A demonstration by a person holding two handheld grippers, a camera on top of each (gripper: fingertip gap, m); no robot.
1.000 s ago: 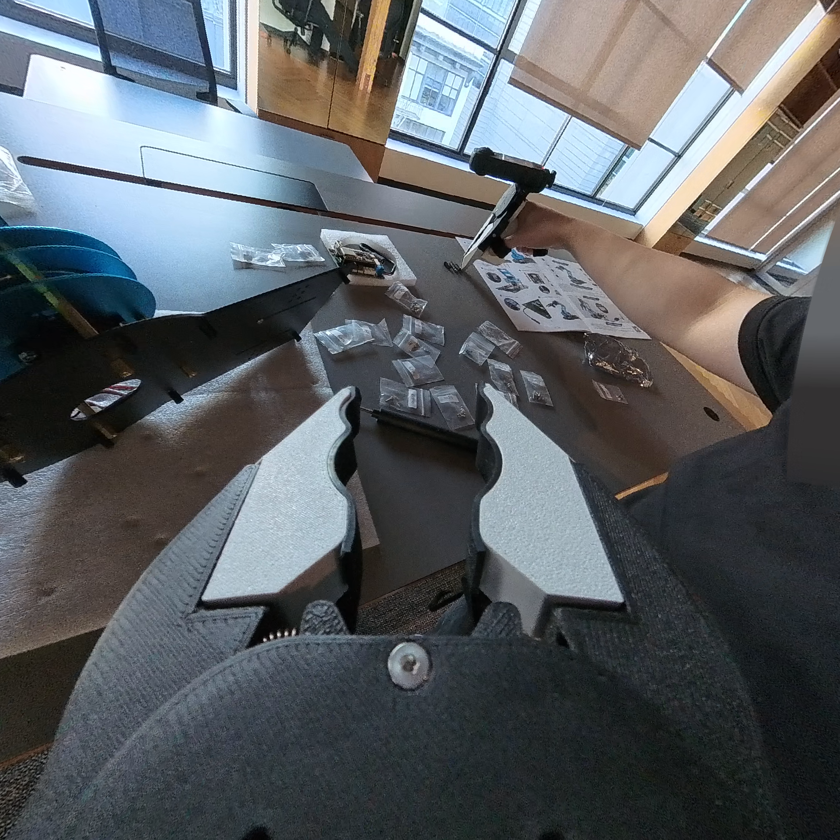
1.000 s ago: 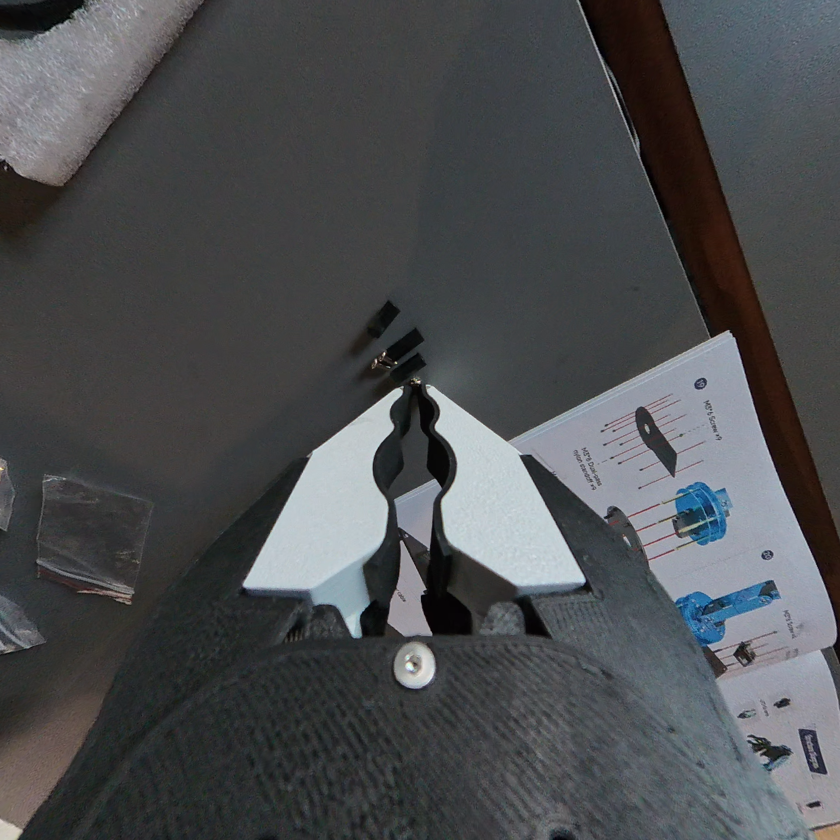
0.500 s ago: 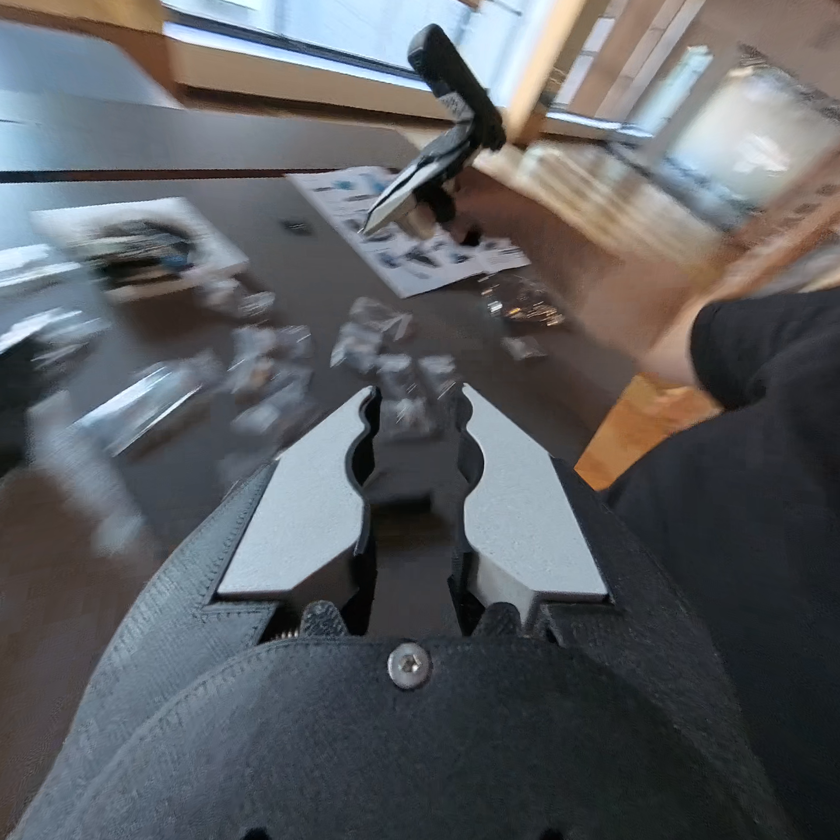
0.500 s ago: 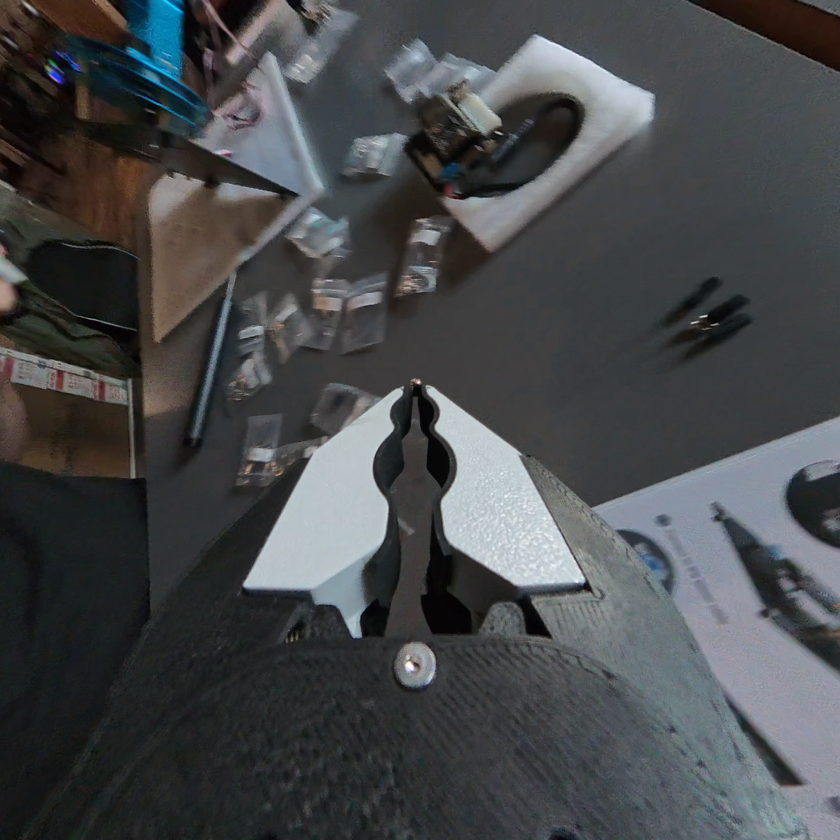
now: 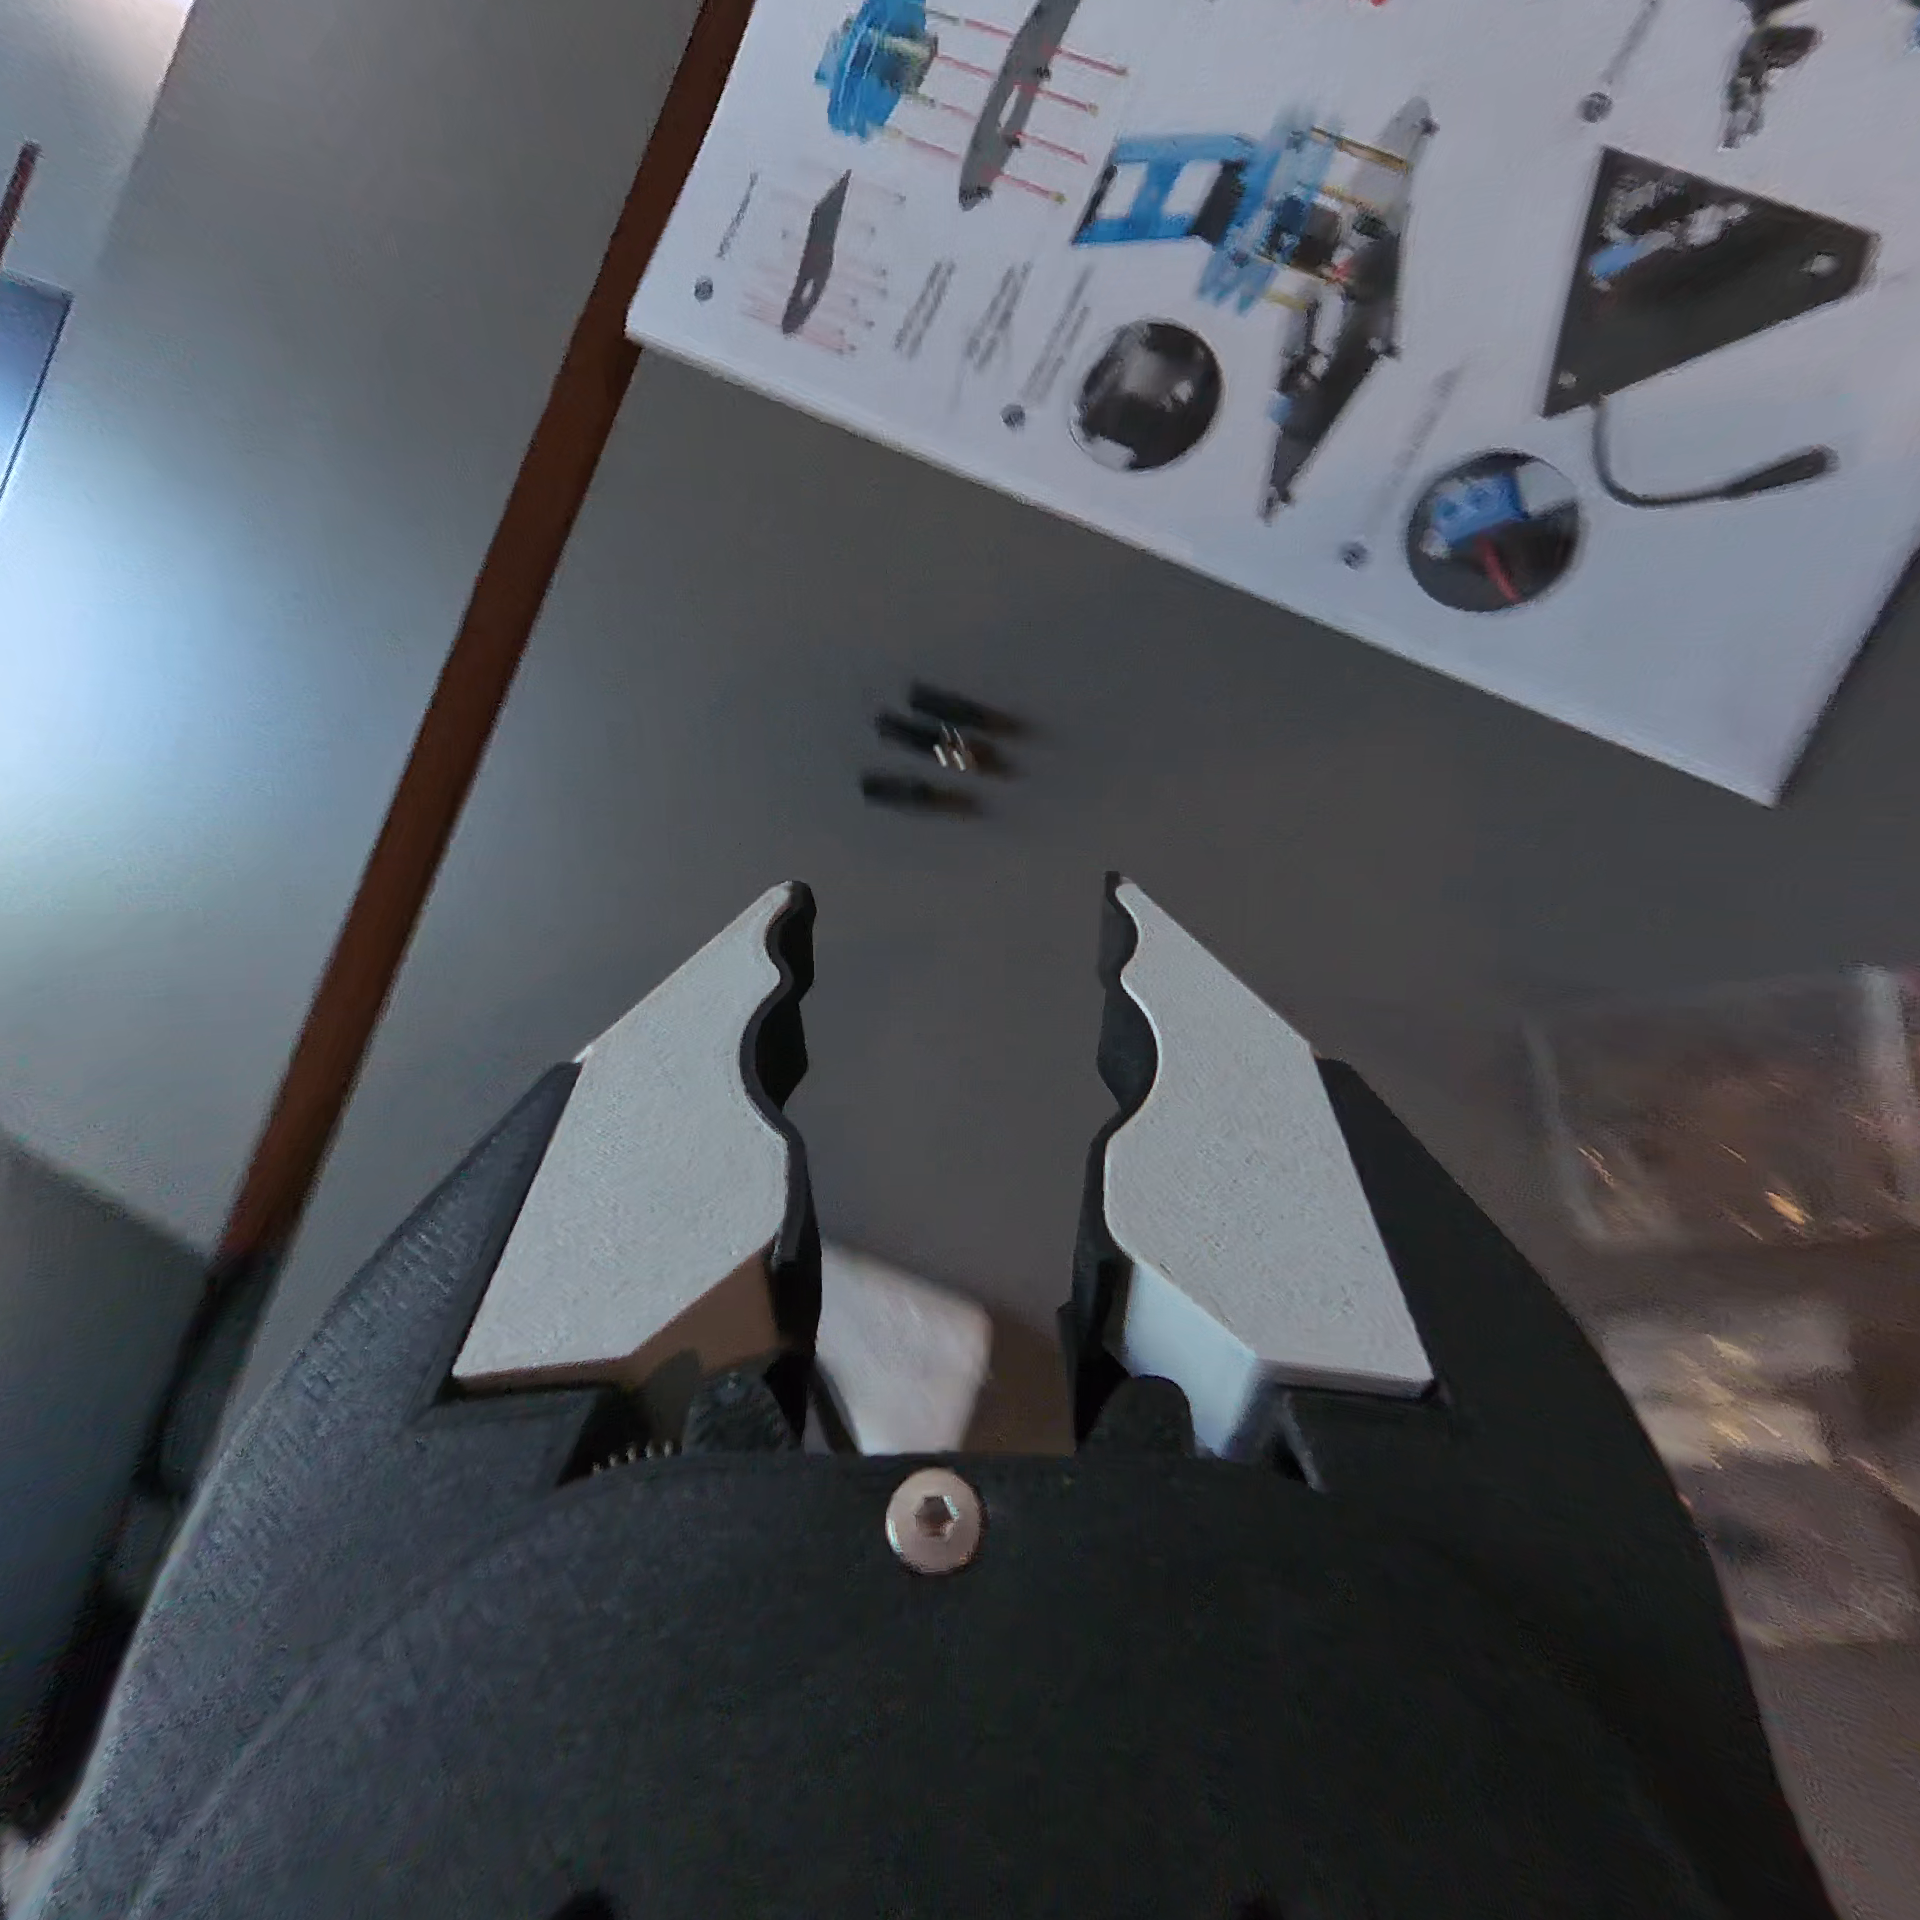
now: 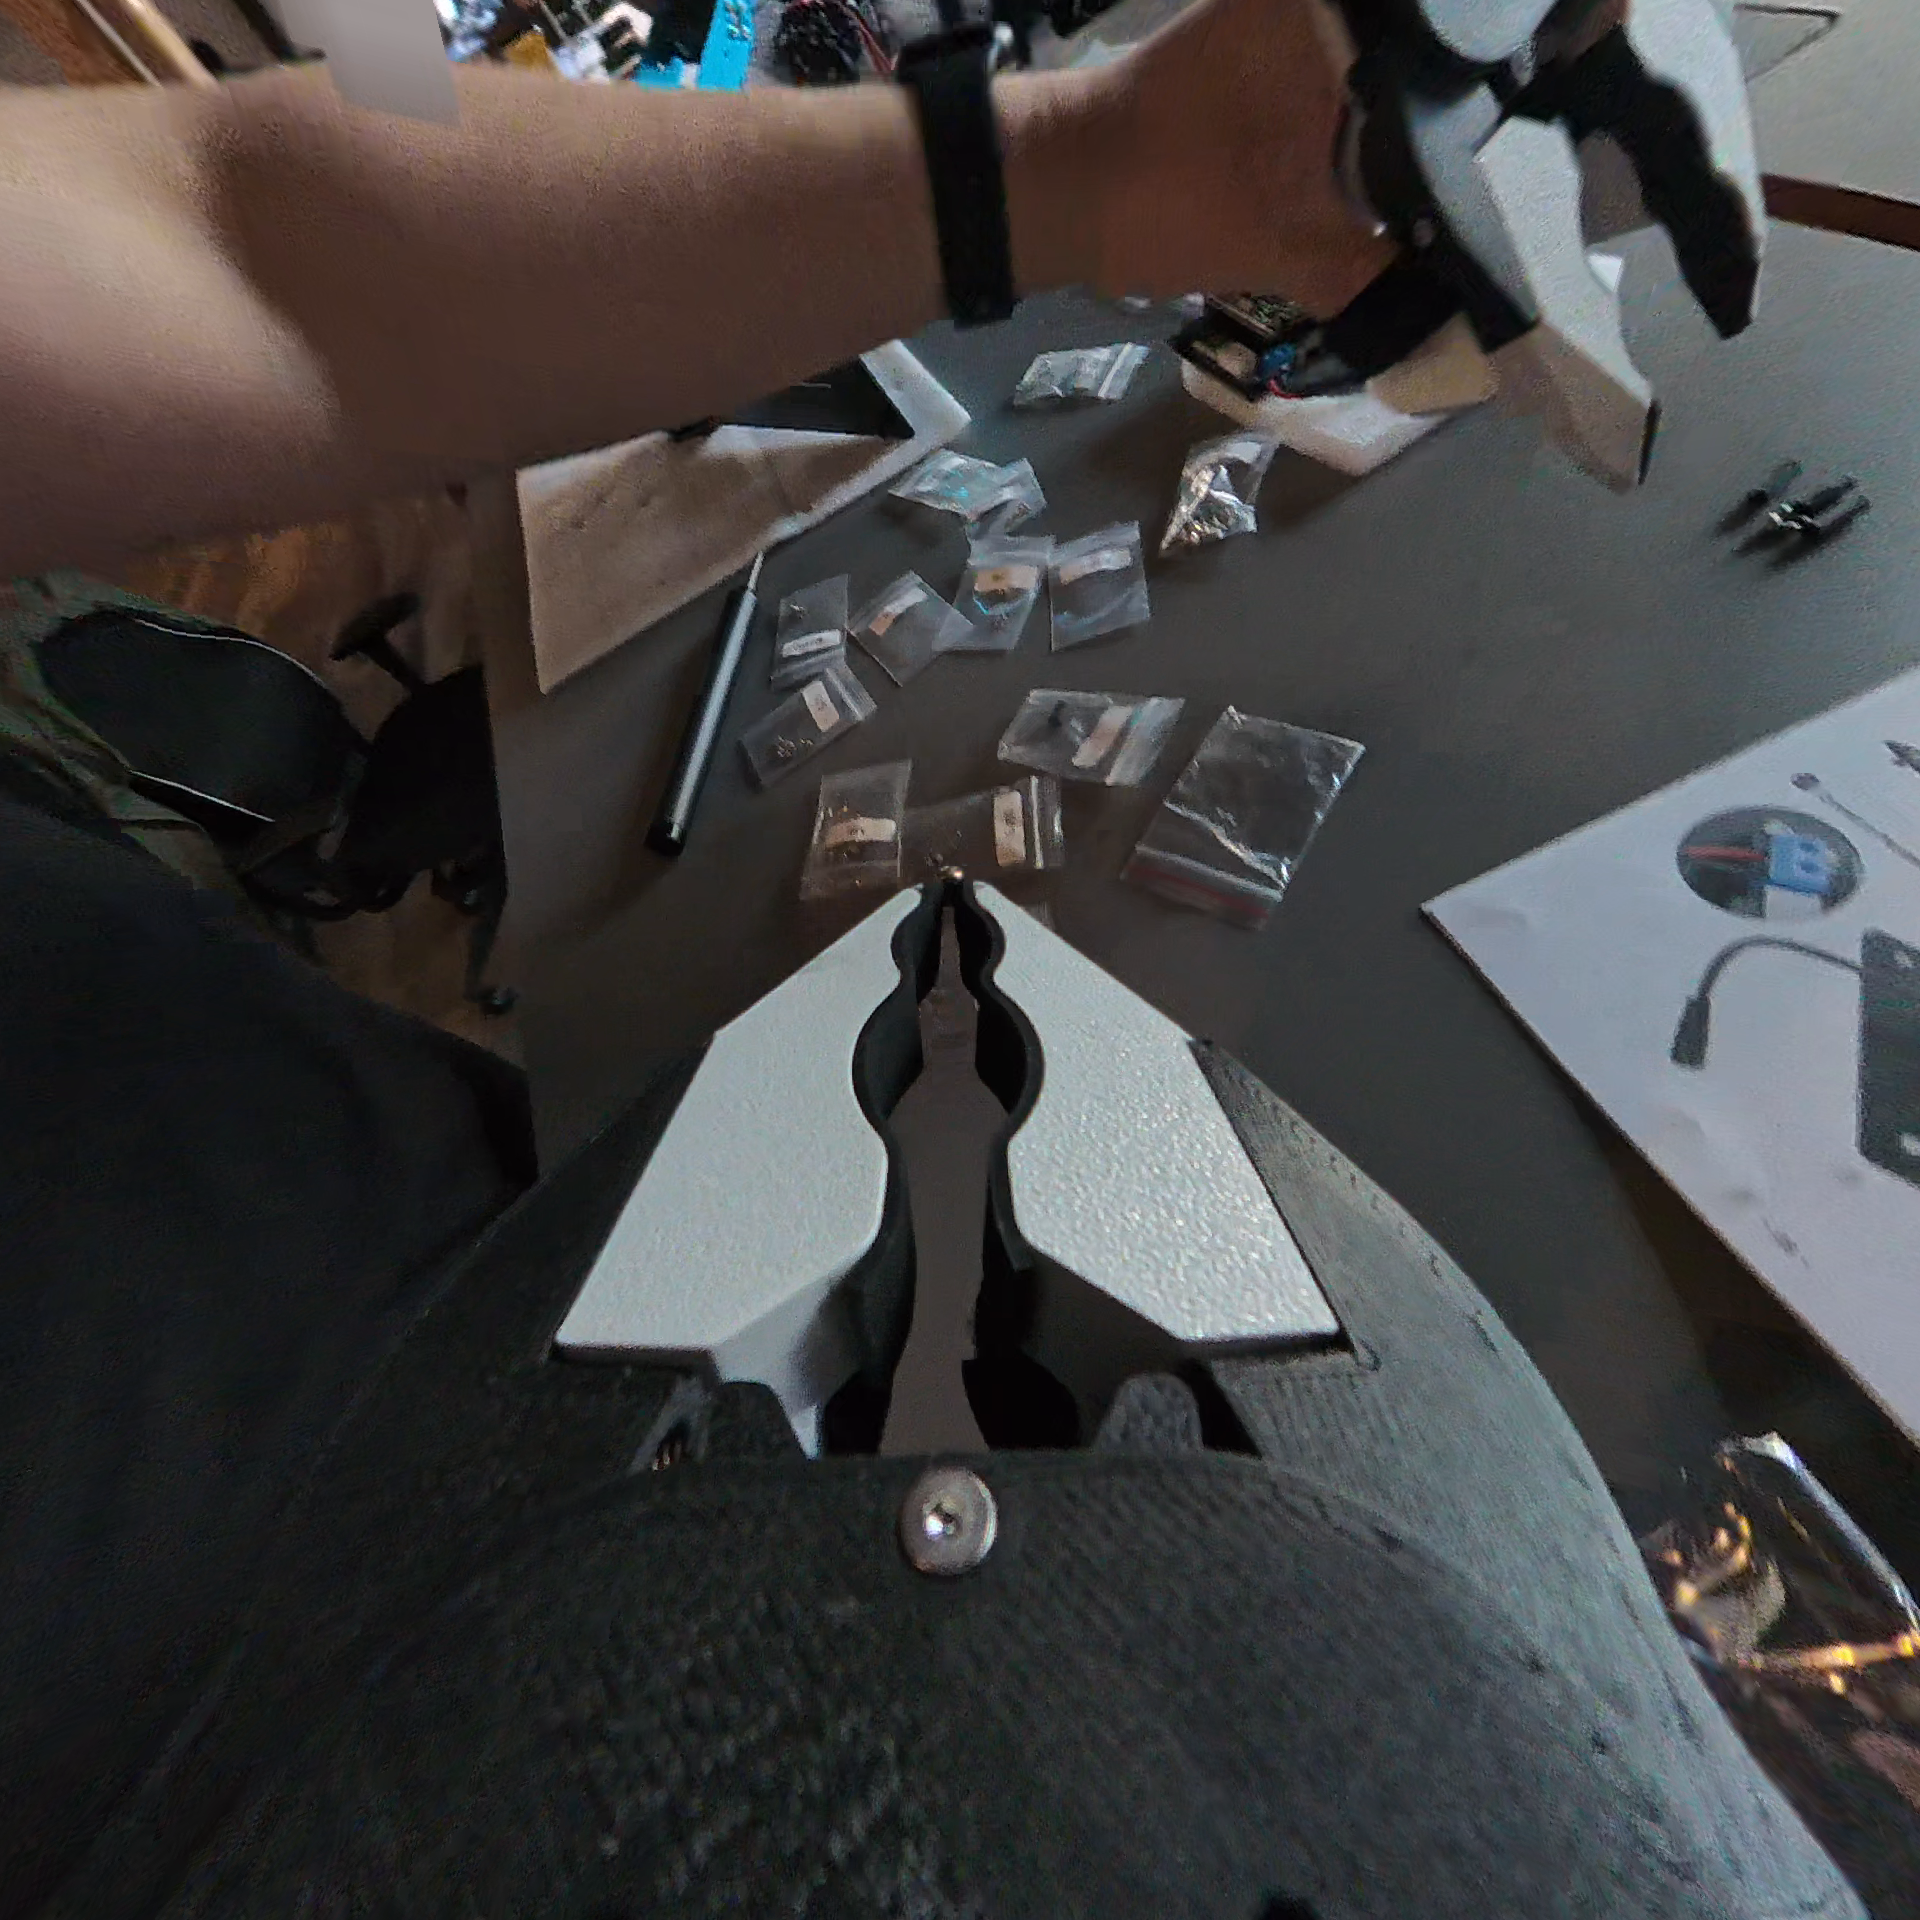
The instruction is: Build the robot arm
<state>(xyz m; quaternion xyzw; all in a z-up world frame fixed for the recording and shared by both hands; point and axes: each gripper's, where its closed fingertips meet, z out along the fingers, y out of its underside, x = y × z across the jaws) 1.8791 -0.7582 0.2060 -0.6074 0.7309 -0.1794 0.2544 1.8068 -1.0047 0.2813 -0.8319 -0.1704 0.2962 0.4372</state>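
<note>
Nearby, clear bags [image 6: 1242, 812] of hardware

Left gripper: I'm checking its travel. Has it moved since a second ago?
Yes. The left gripper has swung toward the white instruction sheet and small black cylindrical parts.

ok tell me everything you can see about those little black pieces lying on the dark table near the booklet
The small black rod-shaped pieces are three short, dark, matte sticks lying flat and roughly parallel in a tight cluster on the dark grey table. A tiny silvery metal bit sits among them. They lie just beyond the open left gripper, apart from it, and below the white illustrated booklet without touching it. Motion blur hides finer detail. In the right wrist view they show at the far right.
</note>
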